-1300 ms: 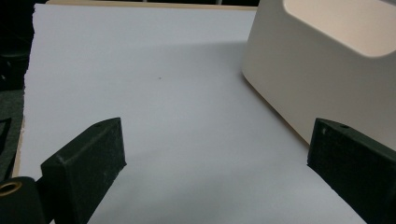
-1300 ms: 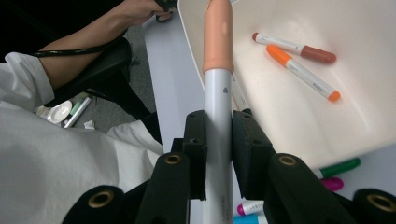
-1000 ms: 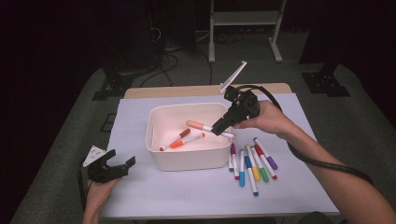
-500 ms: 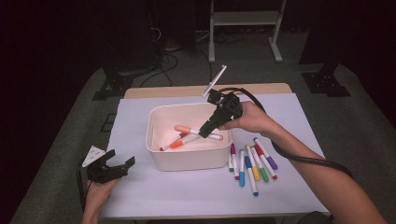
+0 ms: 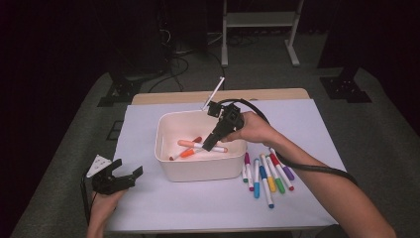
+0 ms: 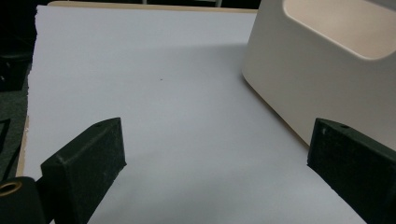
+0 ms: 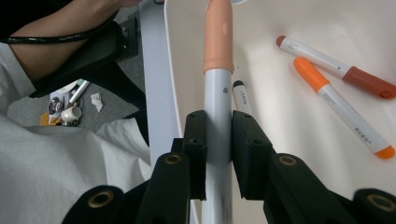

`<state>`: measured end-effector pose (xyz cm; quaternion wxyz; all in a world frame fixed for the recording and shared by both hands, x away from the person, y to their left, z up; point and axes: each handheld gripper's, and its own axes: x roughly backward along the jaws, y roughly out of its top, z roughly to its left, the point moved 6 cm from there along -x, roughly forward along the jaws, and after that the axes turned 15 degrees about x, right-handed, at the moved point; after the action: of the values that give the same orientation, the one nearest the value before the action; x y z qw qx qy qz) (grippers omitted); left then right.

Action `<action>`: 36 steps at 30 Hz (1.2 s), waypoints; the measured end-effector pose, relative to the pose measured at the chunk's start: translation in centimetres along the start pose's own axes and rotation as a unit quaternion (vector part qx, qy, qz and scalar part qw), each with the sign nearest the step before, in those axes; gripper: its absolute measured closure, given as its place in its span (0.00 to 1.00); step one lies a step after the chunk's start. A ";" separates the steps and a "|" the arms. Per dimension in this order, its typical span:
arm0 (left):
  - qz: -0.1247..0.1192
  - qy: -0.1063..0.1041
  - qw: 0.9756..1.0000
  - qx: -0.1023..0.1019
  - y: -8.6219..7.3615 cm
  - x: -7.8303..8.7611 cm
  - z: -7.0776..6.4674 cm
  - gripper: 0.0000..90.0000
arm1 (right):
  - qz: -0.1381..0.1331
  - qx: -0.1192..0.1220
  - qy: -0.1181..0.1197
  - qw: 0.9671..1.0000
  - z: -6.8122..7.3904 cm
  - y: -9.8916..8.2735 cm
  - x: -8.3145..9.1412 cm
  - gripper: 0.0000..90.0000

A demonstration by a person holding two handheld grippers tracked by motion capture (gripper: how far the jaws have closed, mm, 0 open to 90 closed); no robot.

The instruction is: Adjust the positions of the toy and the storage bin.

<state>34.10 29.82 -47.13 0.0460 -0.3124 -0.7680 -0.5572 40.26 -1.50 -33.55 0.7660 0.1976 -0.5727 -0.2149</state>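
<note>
A white bin (image 5: 198, 171) stands mid-table, and its wall (image 6: 317, 79) rises at the right of the left gripper view. My right gripper (image 5: 208, 147) reaches down into it, shut on a white marker with a peach cap (image 7: 218, 93); the pads (image 7: 196, 140) press its barrel on both sides. On the bin floor lie an orange-capped marker (image 7: 341, 112), a red-capped one (image 7: 327, 65) and a black-tipped one (image 7: 243, 95). My left gripper (image 5: 130, 167) rests at the table's front left, open, with bare white sheet between its jaws (image 6: 215, 163).
Several coloured markers (image 5: 265, 173) lie side by side just right of the bin. A white sheet (image 5: 307, 129) covers the tabletop. A cable (image 5: 307, 166) trails along the right forearm. A metal stand (image 5: 257, 29) is on the floor behind the table.
My right gripper has carried the peach-capped marker leftward and down into the bin. The left gripper has stayed where it was.
</note>
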 end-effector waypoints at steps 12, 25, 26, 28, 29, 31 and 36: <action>-0.001 -0.001 1.000 0.002 0.0 0.0 0.1 0.03 | 0.021 -0.001 -0.005 1.000 -0.8 0.0 -1.6 0.74; 0.000 0.000 1.000 0.002 0.0 -0.1 0.0 0.03 | -0.008 -0.008 -0.024 1.000 -0.1 -1.2 1.0 0.74; 0.001 0.000 1.000 0.003 0.0 -0.1 0.0 0.03 | -0.010 -0.009 -0.026 1.000 -0.1 -1.3 1.2 0.74; 0.001 0.000 1.000 0.002 -0.1 -0.1 0.0 0.03 | -0.016 -0.009 -0.032 0.999 0.0 -1.7 2.0 0.74; 0.001 0.000 1.000 0.002 -0.1 -0.1 0.0 0.03 | -0.020 -0.012 -0.035 0.999 0.1 -1.9 2.3 0.74; 0.002 0.001 1.000 0.002 -0.1 -0.1 0.0 0.03 | -0.024 -0.015 -0.040 0.999 0.2 -2.2 2.9 0.74; 0.002 0.001 1.000 0.002 -0.1 -0.1 0.0 0.03 | -0.037 -0.023 -0.059 0.997 0.6 -3.6 4.8 0.74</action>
<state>34.12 29.74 -47.22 0.0479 -0.3131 -0.7687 -0.5557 40.48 -7.23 -31.52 0.7269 0.1882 -0.6038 -0.2677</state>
